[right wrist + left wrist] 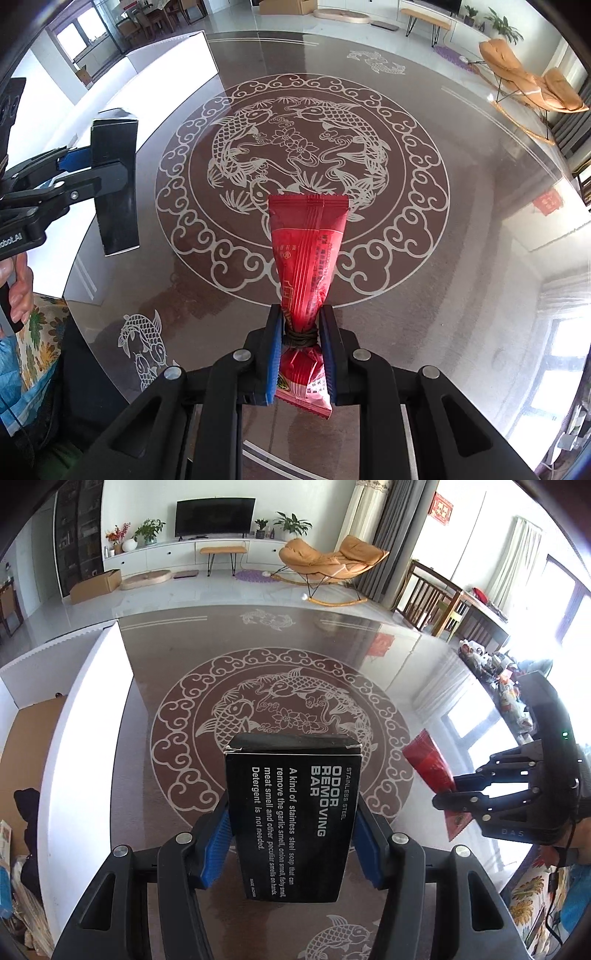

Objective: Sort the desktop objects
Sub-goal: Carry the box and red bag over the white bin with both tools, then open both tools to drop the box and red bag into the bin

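The black box (291, 823) sits clamped by its long sides in the left gripper (291, 845), clear of the counter (424, 686), label facing the camera. The red packet (306, 258) hangs pinched at its tied neck in the right gripper (301, 354), whose jaws stand narrow around it, crimped end pointing away. Both appear lifted so they can be carried off the glass. The white bin (88, 709) stands just beside the left gripper, probably where the box belongs.
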A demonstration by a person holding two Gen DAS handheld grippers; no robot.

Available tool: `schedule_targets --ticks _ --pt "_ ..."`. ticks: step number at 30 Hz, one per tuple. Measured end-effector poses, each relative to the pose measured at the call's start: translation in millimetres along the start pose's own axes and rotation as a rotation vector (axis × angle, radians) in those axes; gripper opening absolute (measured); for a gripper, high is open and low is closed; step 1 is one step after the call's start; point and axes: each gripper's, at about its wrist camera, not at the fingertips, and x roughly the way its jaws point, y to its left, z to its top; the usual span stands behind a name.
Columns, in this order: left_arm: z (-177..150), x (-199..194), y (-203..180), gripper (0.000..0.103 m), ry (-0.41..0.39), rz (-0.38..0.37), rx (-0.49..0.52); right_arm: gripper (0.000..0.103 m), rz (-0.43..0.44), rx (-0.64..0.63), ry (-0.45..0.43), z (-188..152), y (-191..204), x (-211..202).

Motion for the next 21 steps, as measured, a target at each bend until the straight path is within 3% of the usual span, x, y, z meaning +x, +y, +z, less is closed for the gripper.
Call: schedule_targets --ticks 3,7,13,17,21 --pt "1 -37 9 0.058 -0.056 -0.024 -0.019 0.020 0.025 -0.012 -0.029 11 15 -7" --pt "3 -92 43 0.058 -0.119 0.004 -0.043 0.020 0.080 -0.065 -0.087 33 50 -33" --pt "1 -151 139 0.058 -0.161 0.163 -0.159 0.020 0.165 -0.196 -0.163 102 144 -47" --pt "-5 -164 197 0.058 -0.151 0.247 -0.231 0.021 0.243 -0.278 -0.223 153 225 -42" --pt "-12 -146 240 0.058 -0.103 0.288 -0.290 0.021 0.294 -0.344 -0.257 190 291 -38"
